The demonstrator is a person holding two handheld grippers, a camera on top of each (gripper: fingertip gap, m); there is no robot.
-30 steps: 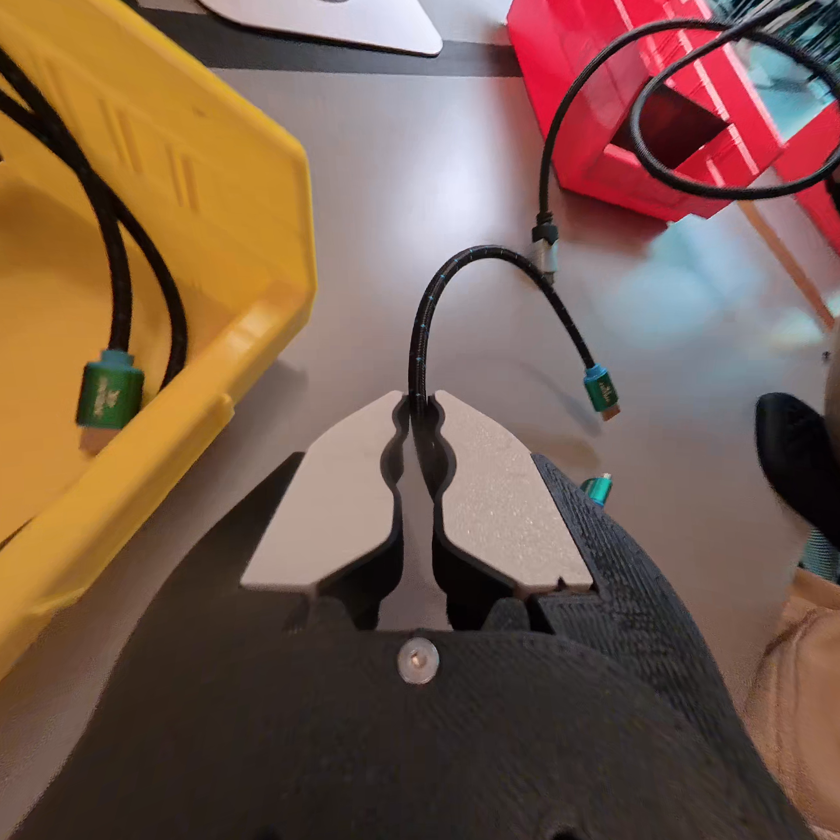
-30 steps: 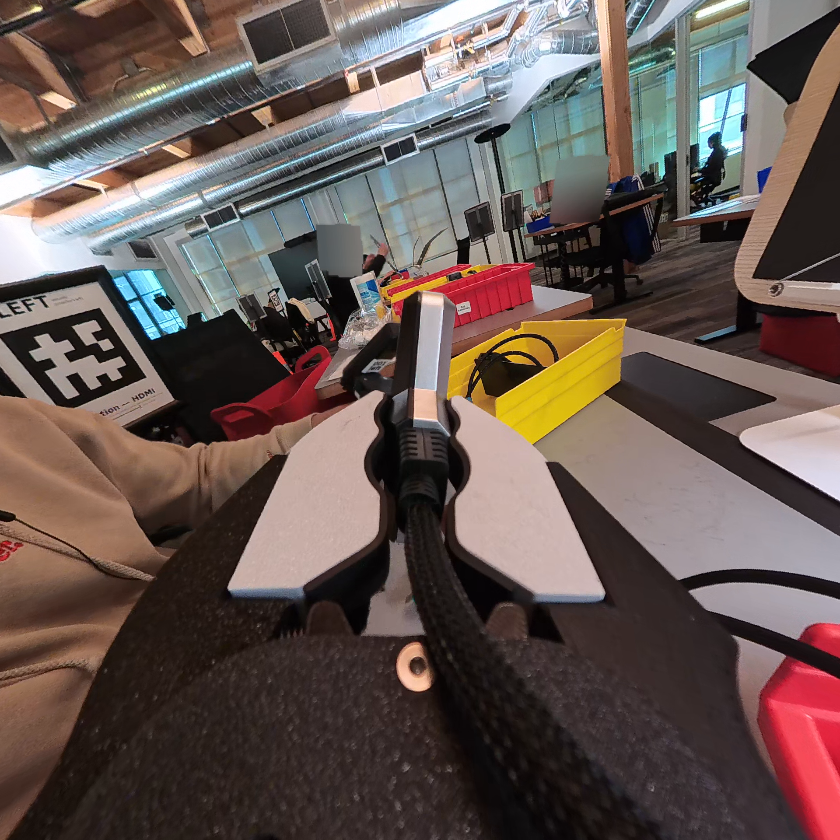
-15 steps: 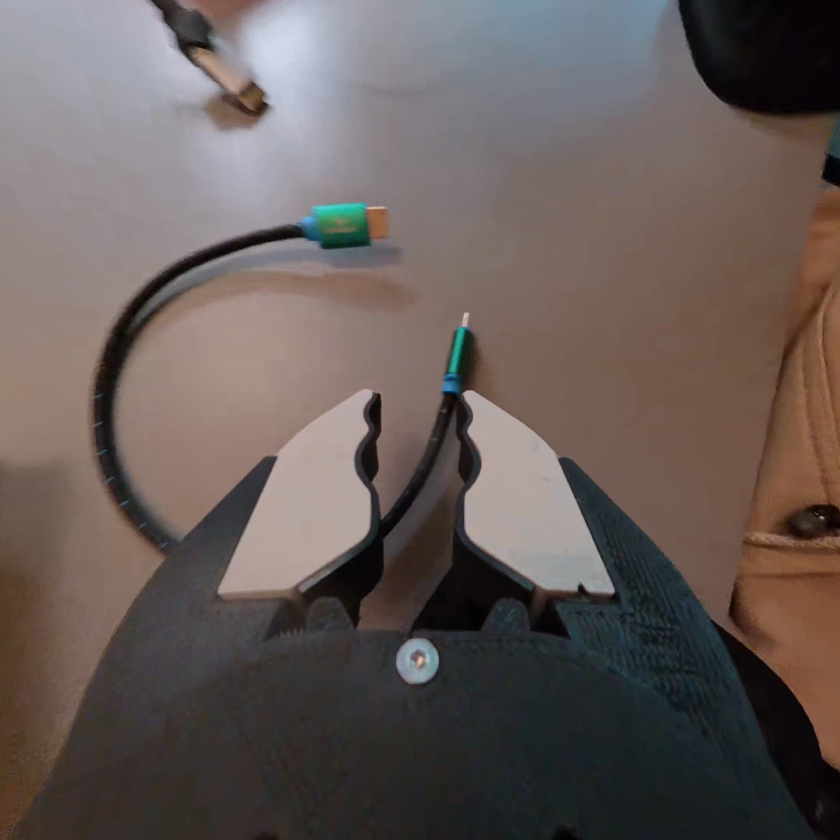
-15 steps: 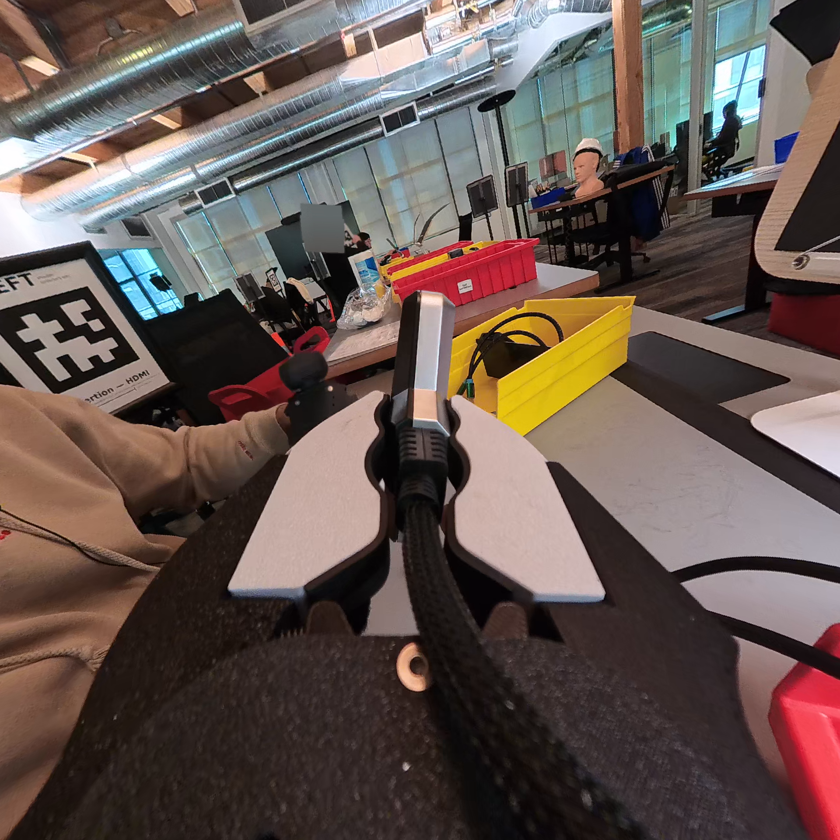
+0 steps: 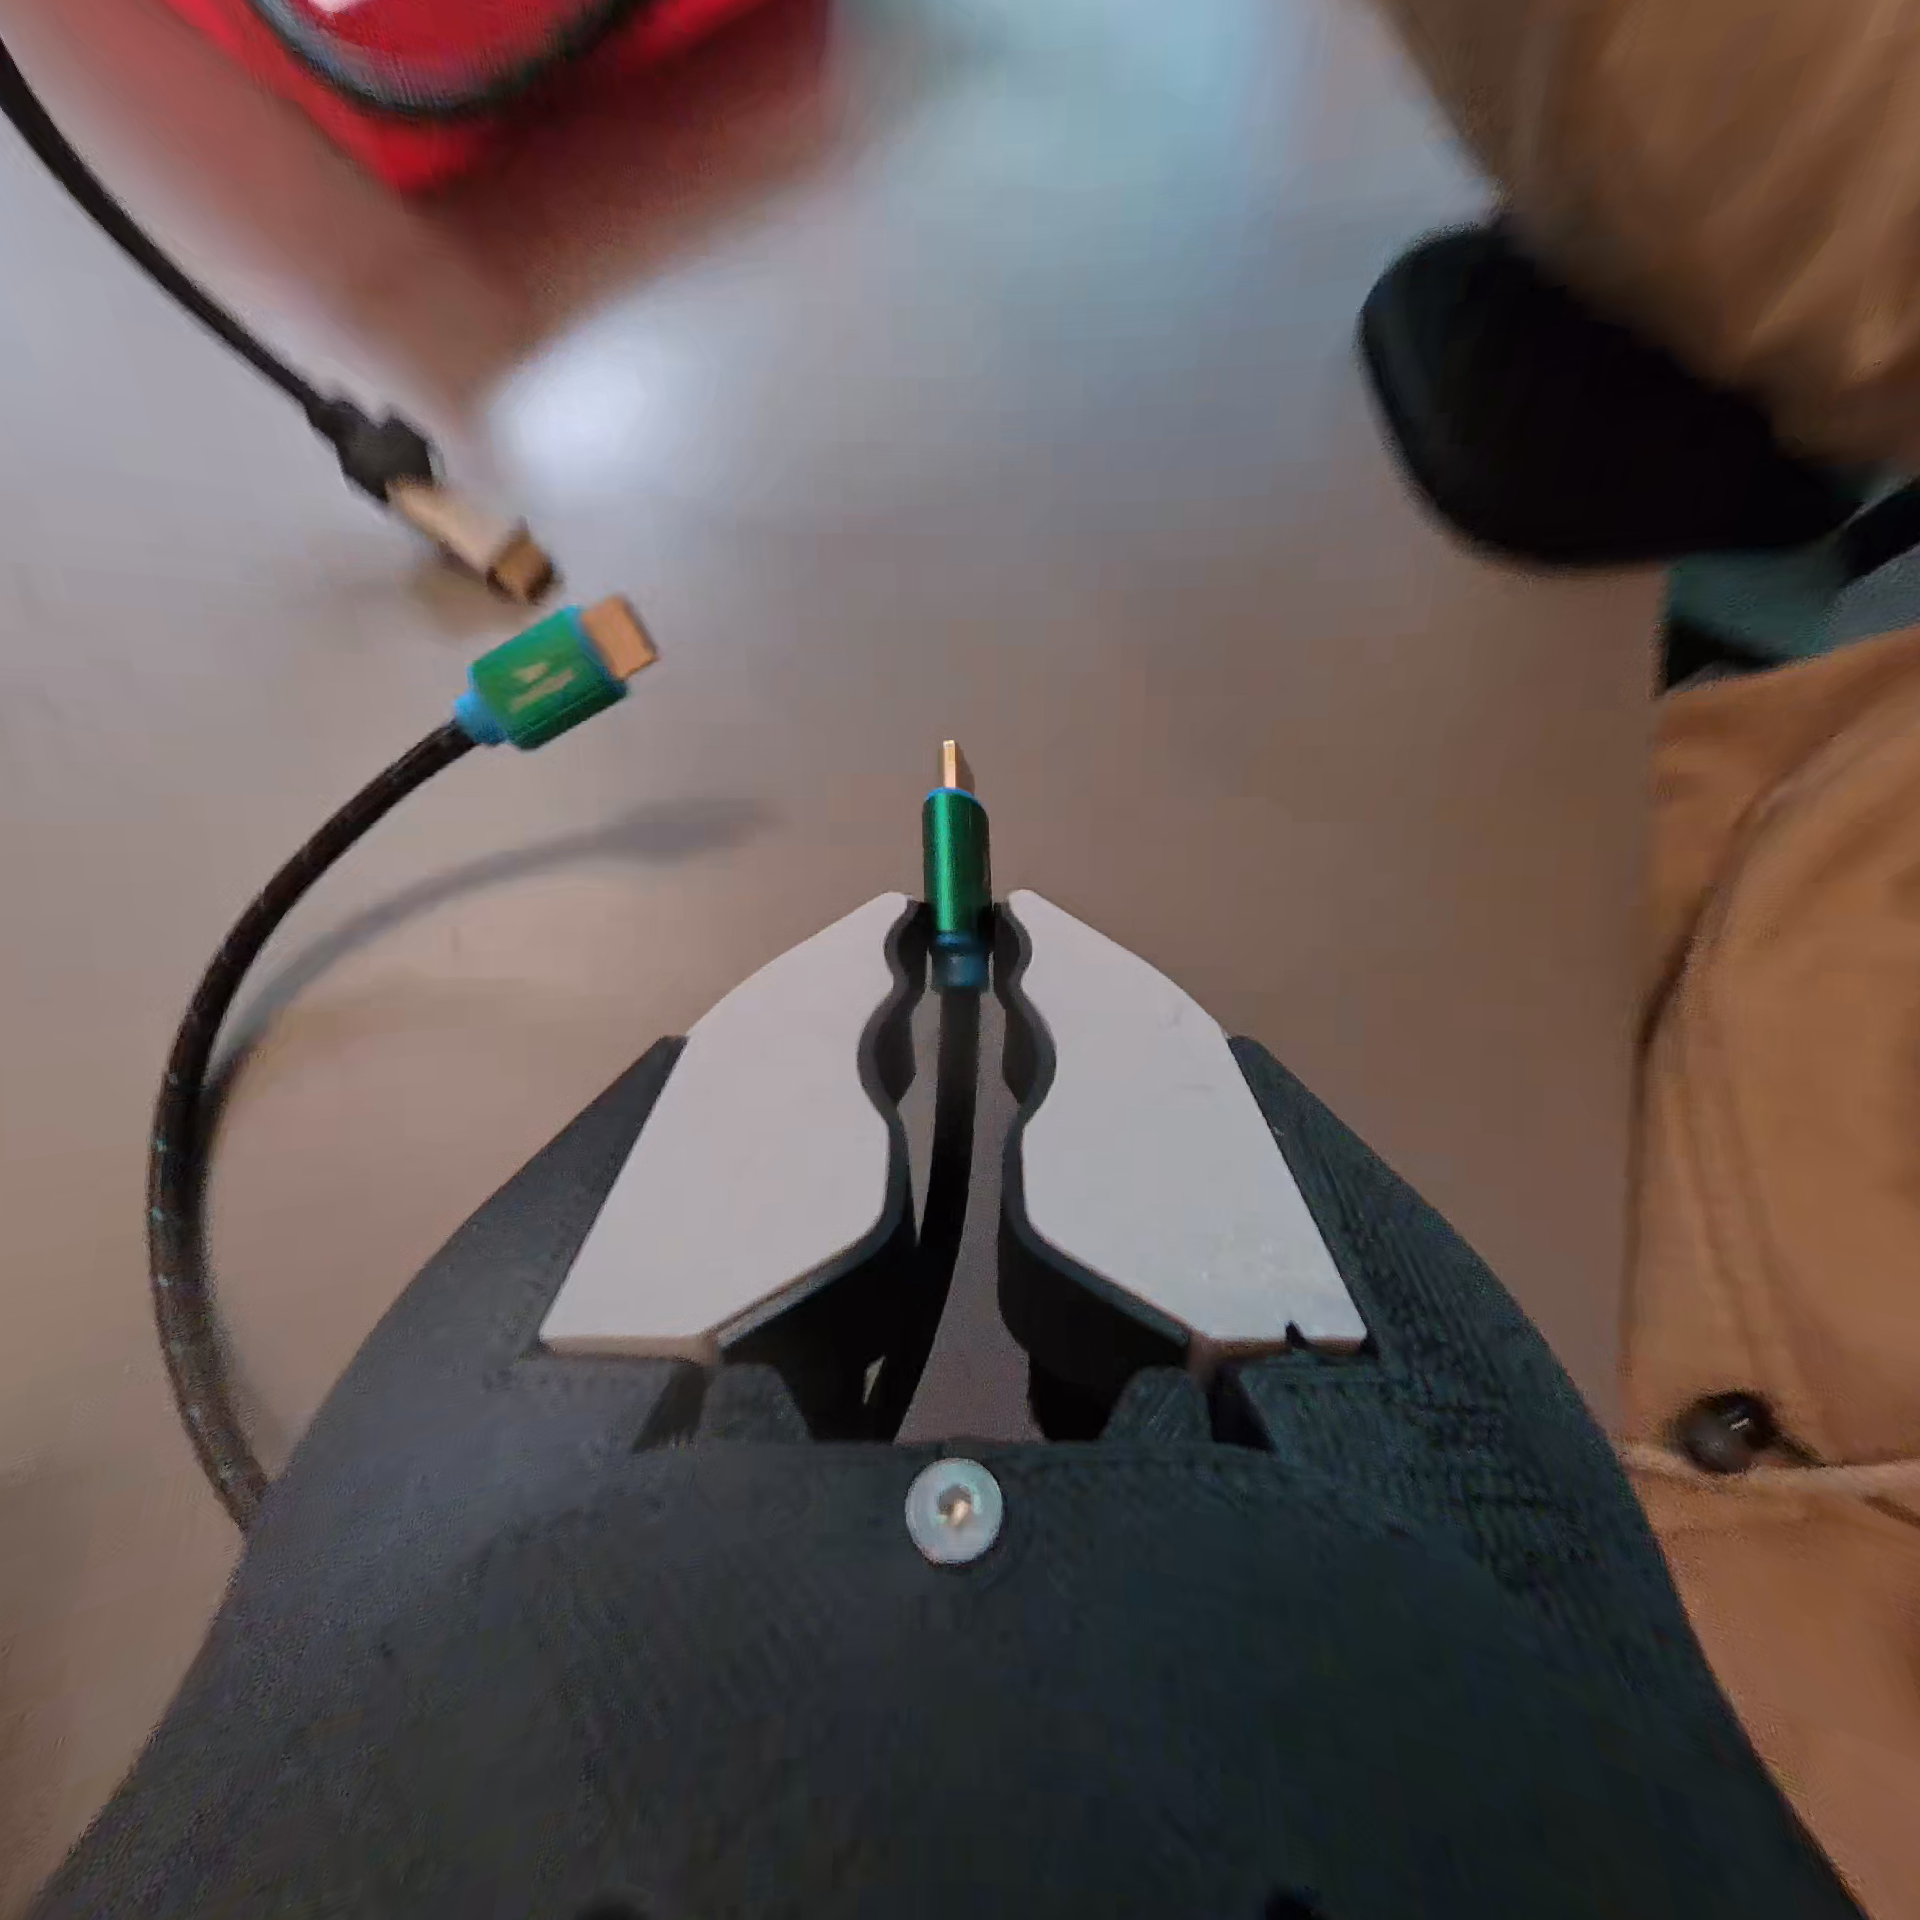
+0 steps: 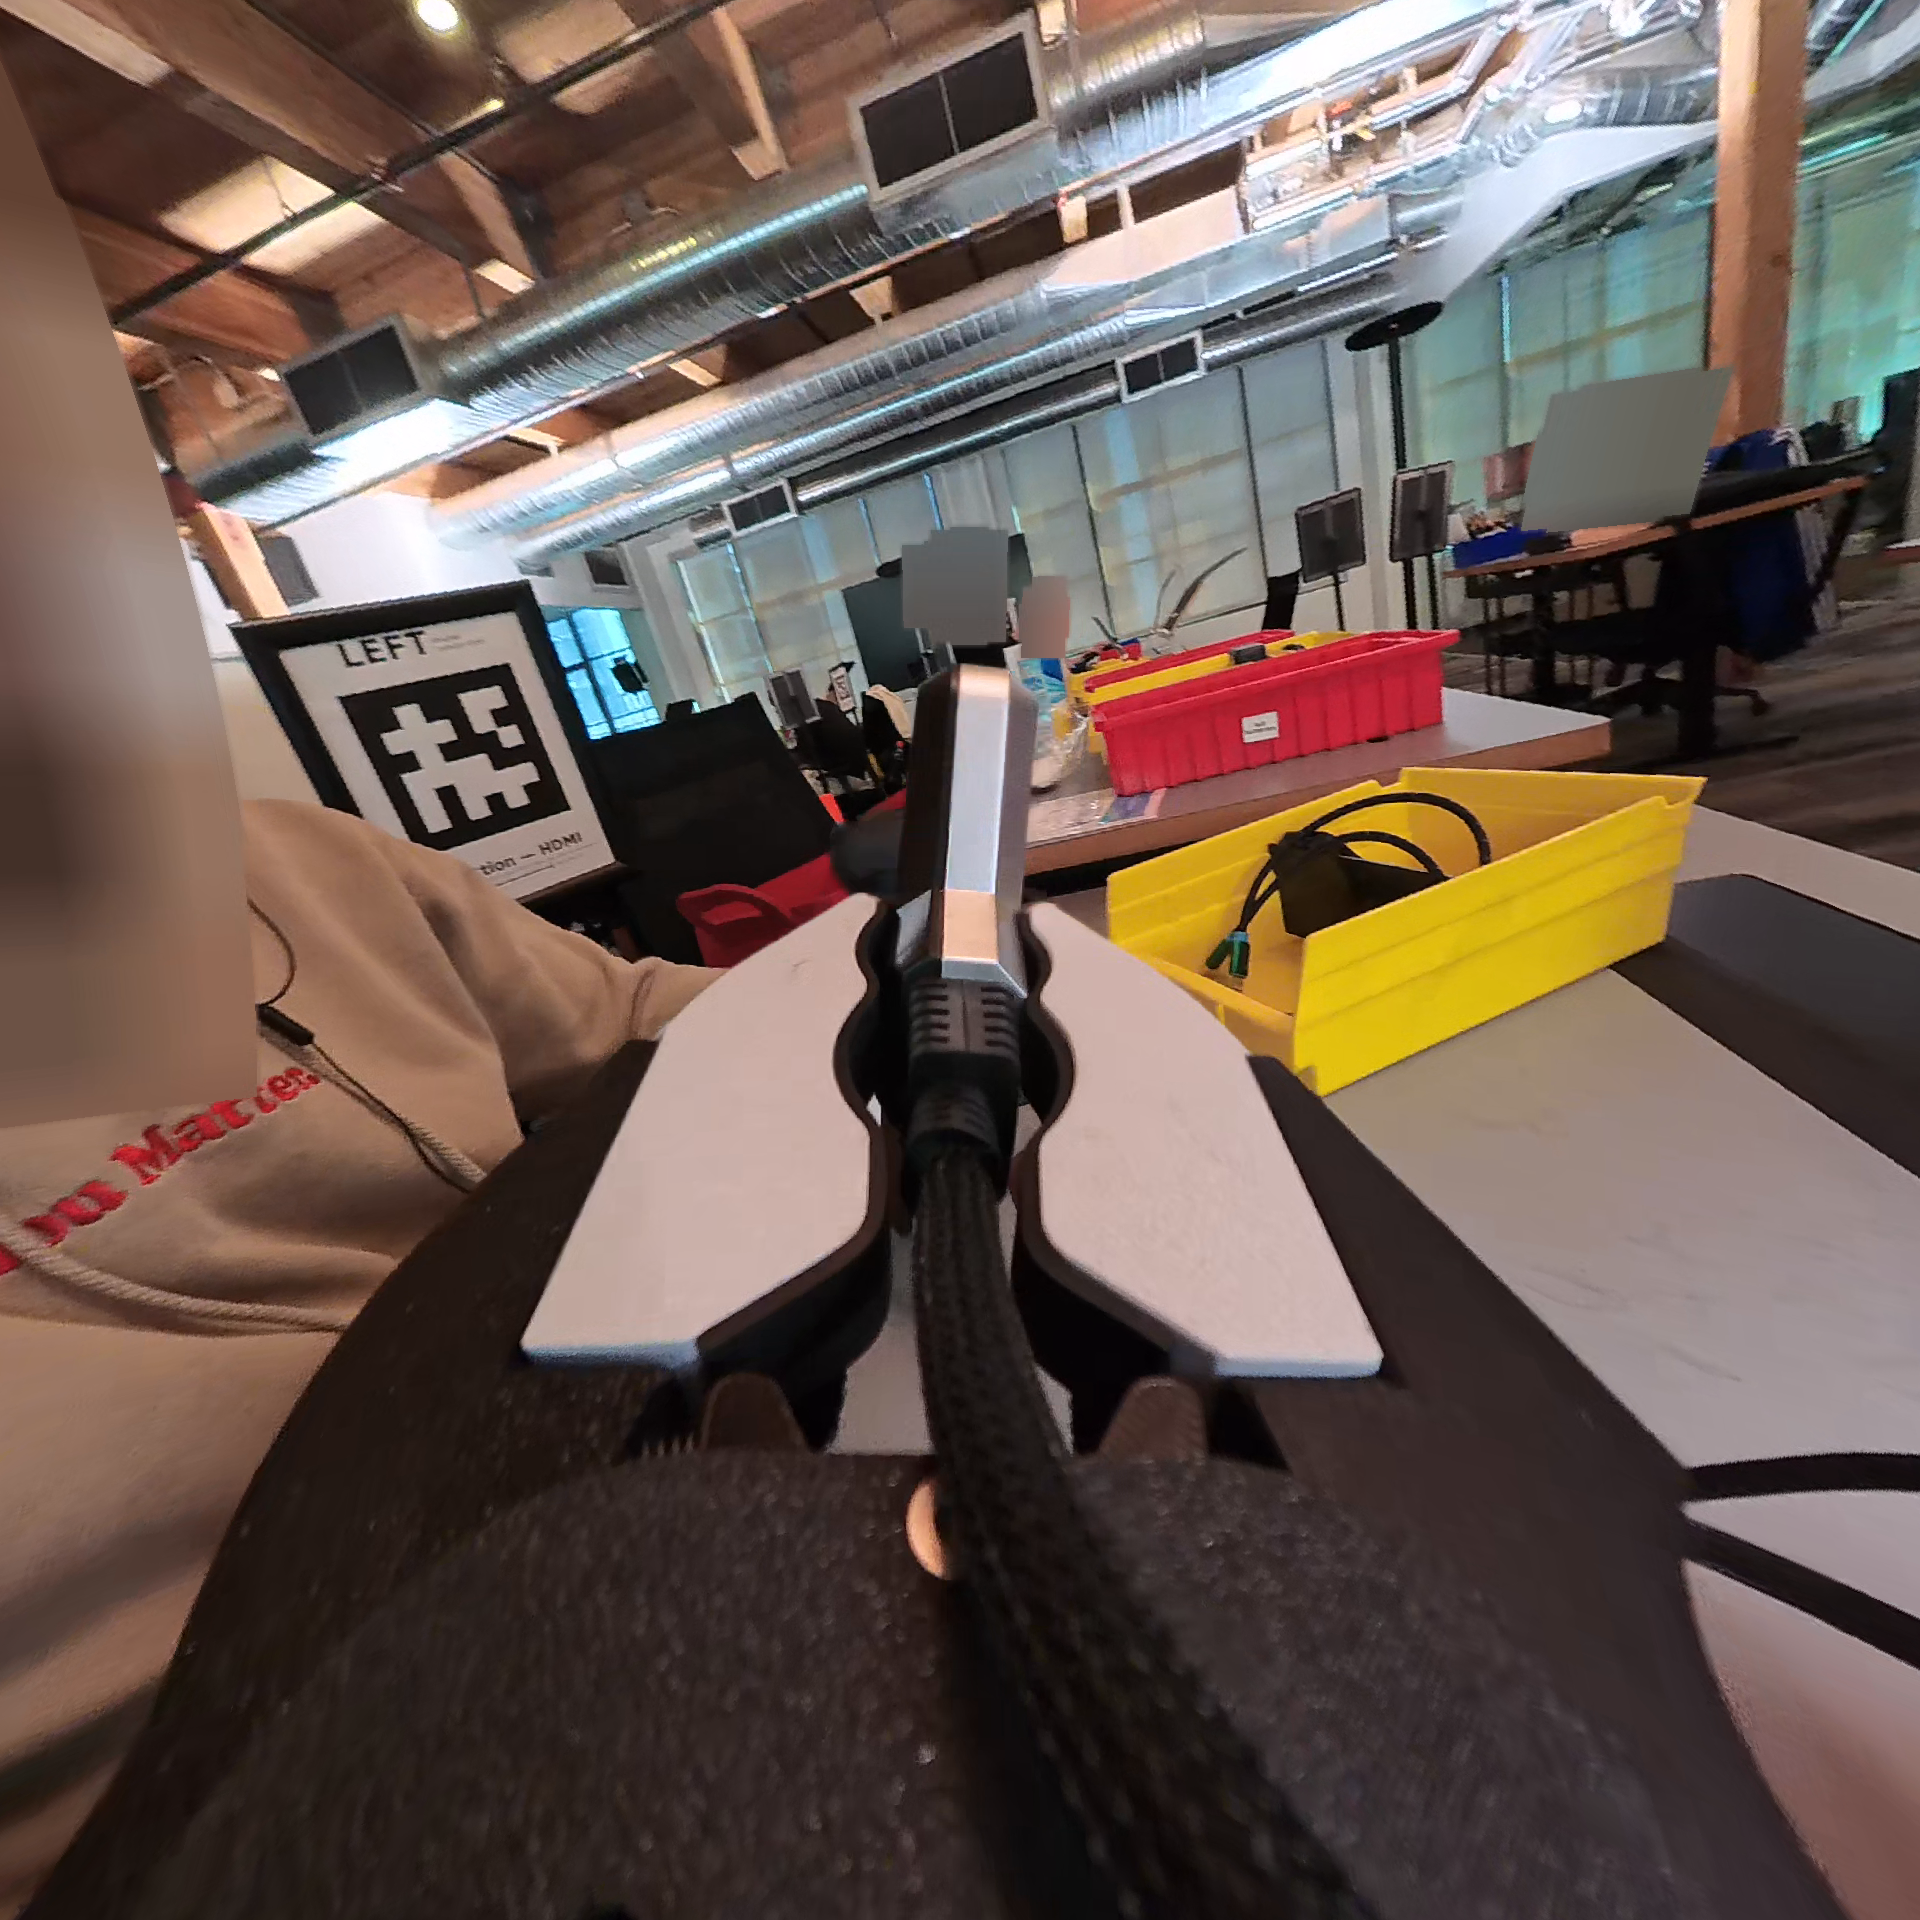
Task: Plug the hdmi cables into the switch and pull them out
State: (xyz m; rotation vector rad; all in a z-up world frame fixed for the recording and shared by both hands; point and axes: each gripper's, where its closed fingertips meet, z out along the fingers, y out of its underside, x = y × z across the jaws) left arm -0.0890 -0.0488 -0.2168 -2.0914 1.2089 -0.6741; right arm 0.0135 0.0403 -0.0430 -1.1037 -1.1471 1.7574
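Observation:
My left gripper (image 5: 956, 914) is shut on a green HDMI plug (image 5: 954, 860) seen edge-on, its gold tip pointing forward above the table. The cable's other green plug (image 5: 551, 675) hangs at the left, near a silver-and-black plug (image 5: 457, 525) lying on the table. My right gripper (image 6: 951, 935) is shut on the lower end of the grey HDMI switch (image 6: 966, 810), which stands upright between the fingers. Its thick black braided cable (image 6: 977, 1351) runs back over the gripper body.
A red bin (image 5: 436, 94) sits at the far left of the left wrist view, blurred. A person's tan sleeve (image 5: 1787, 935) fills the right. A yellow bin (image 6: 1455, 925) with cables stands on the table, right of the switch. Red bins (image 6: 1278, 707) sit farther back.
My left gripper let go of the cable's middle, opened around the green plug's cable, and has now shut on the plug itself. The right gripper has turned a little with the switch.

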